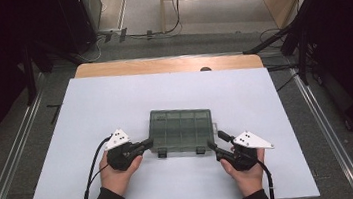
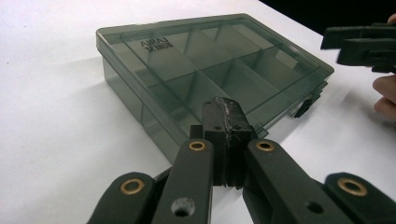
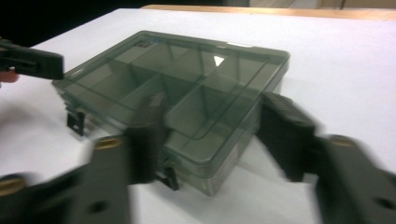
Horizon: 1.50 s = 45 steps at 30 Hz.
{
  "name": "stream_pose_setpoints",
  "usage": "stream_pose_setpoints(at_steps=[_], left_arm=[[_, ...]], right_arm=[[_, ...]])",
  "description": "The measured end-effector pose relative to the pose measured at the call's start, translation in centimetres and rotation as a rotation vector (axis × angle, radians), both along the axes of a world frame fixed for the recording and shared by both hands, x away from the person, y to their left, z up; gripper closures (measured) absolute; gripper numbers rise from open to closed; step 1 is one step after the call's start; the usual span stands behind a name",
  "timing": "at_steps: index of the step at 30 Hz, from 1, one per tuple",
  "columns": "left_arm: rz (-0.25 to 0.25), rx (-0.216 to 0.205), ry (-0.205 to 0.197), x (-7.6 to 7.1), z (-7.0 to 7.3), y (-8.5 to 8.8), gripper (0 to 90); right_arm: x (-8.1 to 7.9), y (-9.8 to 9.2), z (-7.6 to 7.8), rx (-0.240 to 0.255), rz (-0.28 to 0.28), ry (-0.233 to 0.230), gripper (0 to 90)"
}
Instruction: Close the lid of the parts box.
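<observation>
A smoky translucent compartment box [image 1: 181, 129] lies shut on the white table top [image 1: 115, 106], its two black latches facing the person. My left gripper [image 1: 149, 143] sits at the box's near left corner. In the left gripper view its jaws [image 2: 223, 105] are pressed together with nothing between them, just short of the box [image 2: 210, 60]. My right gripper [image 1: 217, 140] is at the near right corner. In the right gripper view its blurred jaws [image 3: 215, 102] stand apart on either side of that corner of the box [image 3: 177, 88], not pressing on it.
A wooden strip [image 1: 168, 65] runs along the table's far edge, with a small dark knob [image 1: 206, 69] on it. Metal rails [image 1: 6, 169] flank the table on the floor. Black stands and cables [image 1: 288, 41] are at the back right.
</observation>
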State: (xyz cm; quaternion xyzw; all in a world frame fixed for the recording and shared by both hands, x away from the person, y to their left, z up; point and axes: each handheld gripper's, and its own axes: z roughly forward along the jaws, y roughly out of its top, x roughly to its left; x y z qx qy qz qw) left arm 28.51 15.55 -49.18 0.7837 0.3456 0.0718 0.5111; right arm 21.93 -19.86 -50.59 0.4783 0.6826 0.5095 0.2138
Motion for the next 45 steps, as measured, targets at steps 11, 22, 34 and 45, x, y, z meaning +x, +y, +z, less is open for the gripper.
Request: stream_pose_setpoints(at_steps=[11, 22, 34, 45], left_arm=[[-0.001, 0.000, -0.003, 0.1, 0.0, 0.2, 90.0], [0.016, -0.011, -0.014, -0.1, 0.5, 0.5, 80.8], [0.058, -0.042, -0.023, 0.0, 1.4, 1.4, 18.8], [0.056, -0.048, -0.044, -0.3, 1.4, 3.4, 0.0]], right_arm=[[0.0, -1.2, 0.1, -0.022, -0.042, 0.005, 0.0], [-0.2, -2.4, 0.0, -0.024, -0.051, 0.006, 0.0], [-0.4, -3.3, -0.2, -0.027, -0.060, 0.005, 0.0], [-0.7, -3.9, -0.2, -0.031, -0.068, 0.000, 0.0]])
